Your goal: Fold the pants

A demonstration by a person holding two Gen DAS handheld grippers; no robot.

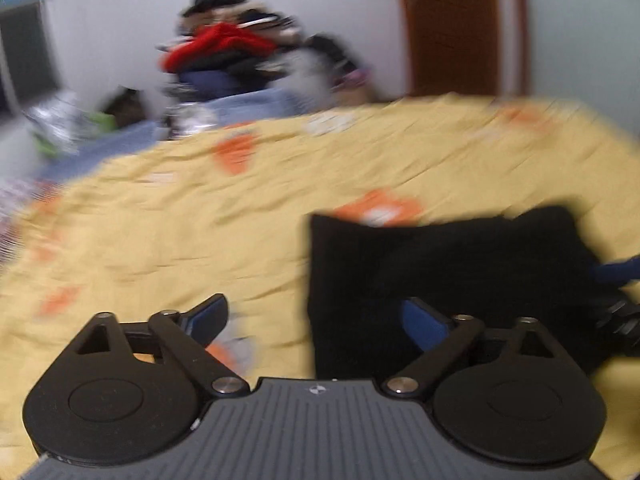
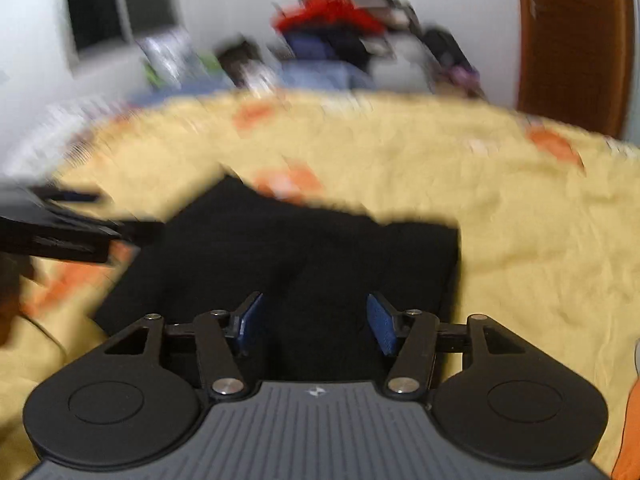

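Closest to the lens in the left wrist view is the left gripper [image 1: 316,320], jaws spread wide with nothing between them; its left blue pad [image 1: 208,316] hangs over bare bedspread and the right one sits over black cloth. So it's released, not holding anything.

The pants [image 1: 452,280] are black, already folded down into a compact, roughly rectangular bundle lying flat on the yellow bedspread [image 1: 160,220], toward the near edge of the bed. The left edge of the bundle looks straight and clean, the far edge is a bit uneven with a raised hump toward the right. The fabric is so dark, and the shot so blurry, that I can't make out seams, waistband or layers. Orange patches are printed on the bedspread, and one peeks out just past the bundle's far edge.

Right wrist view: the right gripper [image 2: 316,326] is also parted, both blue pads hovering over the pants [image 2: 304,256] without pinching any cloth that I can see. From here the bundle reads as a wide dark block with a pointed far-left corner and a squarer right side. The left gripper [image 2: 60,228] pokes in from the left edge of this view, beside the bundle's left side.

Past the far edge of the bed there's a clothes pile [image 1: 232,52] against the wall, red and dark stuff on top, and a brown door [image 1: 452,28] to the right.
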